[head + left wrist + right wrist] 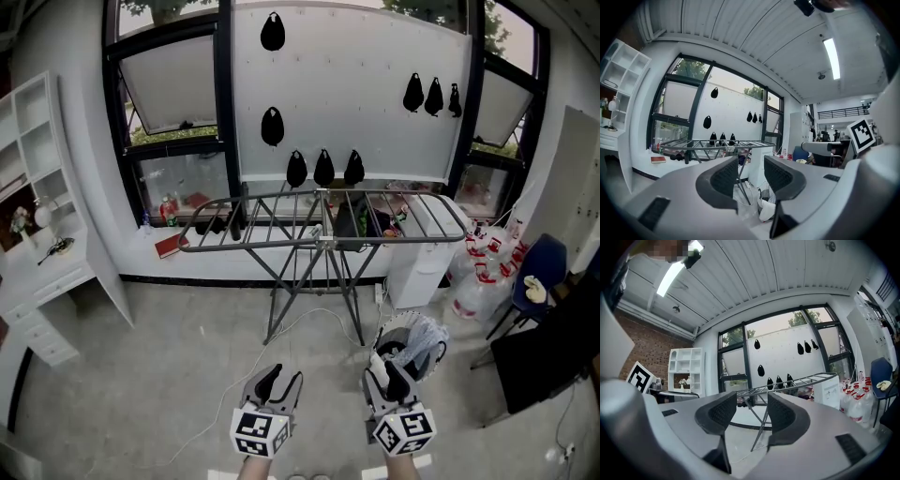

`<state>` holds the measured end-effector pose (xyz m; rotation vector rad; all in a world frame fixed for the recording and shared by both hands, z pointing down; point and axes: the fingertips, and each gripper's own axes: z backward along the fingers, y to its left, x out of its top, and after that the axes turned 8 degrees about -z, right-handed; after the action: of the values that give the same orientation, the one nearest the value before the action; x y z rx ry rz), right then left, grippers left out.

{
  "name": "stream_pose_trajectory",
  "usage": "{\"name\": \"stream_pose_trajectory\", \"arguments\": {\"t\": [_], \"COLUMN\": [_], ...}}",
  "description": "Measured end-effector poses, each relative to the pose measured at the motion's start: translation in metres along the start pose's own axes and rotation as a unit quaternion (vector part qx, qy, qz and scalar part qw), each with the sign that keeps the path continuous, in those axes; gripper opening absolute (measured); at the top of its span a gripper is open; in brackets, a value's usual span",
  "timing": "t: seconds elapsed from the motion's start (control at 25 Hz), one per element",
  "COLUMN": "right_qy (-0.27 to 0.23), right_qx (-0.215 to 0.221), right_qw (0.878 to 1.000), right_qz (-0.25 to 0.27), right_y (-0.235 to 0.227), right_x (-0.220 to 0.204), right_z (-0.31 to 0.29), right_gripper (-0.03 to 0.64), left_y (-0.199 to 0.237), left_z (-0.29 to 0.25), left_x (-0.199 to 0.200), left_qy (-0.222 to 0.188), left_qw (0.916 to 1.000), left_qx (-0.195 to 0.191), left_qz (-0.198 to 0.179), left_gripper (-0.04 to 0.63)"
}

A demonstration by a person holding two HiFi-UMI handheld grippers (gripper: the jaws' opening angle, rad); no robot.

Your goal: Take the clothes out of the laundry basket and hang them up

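A grey folding drying rack (319, 211) stands in front of the window, its bars mostly bare; something dark (354, 223) hangs near its middle. To the right of the rack's legs, on the floor, sits the round laundry basket (389, 330), with white and grey clothes (420, 339) in it. My left gripper (274, 382) is held low, open and empty, pointing at the rack. My right gripper (390, 378) is open and empty too, just in front of the basket. In the left gripper view, the rack (717, 144) and pale clothes (761, 208) show beyond the gripper (750, 176). In the right gripper view, the rack (797, 380) lies ahead of the gripper (751, 413).
A white shelf unit with drawers (37, 216) lines the left wall. A white cabinet (422, 262), several water bottles (483, 272), a blue chair (536, 267) and a black chair (548, 361) crowd the right. A cable (309, 323) runs across the floor under the rack.
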<state>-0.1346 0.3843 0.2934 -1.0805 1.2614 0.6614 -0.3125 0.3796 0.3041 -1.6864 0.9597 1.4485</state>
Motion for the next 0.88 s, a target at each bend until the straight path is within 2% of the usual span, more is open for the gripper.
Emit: {"name": "stream_pose_trajectory", "arguments": {"t": [0.48, 0.88], "right_qy": [-0.020, -0.047], "right_qx": [-0.051, -0.059], "right_qw": [0.998, 0.997], "right_qz": [-0.012, -0.018], "right_y": [-0.019, -0.035], "right_x": [0.001, 0.022], "right_z": [0.030, -0.011], "right_gripper": [0.190, 0.189], "left_y": [0.015, 0.041], "left_z": [0.018, -0.028], "left_x": [-0.010, 0.013], "left_qy": [-0.002, -0.023], "left_qw": [1.0000, 0.9996], "left_qx": [0.002, -0.005], "left_qz": [0.007, -0.017], "left_gripper": [0.173, 0.173]}}
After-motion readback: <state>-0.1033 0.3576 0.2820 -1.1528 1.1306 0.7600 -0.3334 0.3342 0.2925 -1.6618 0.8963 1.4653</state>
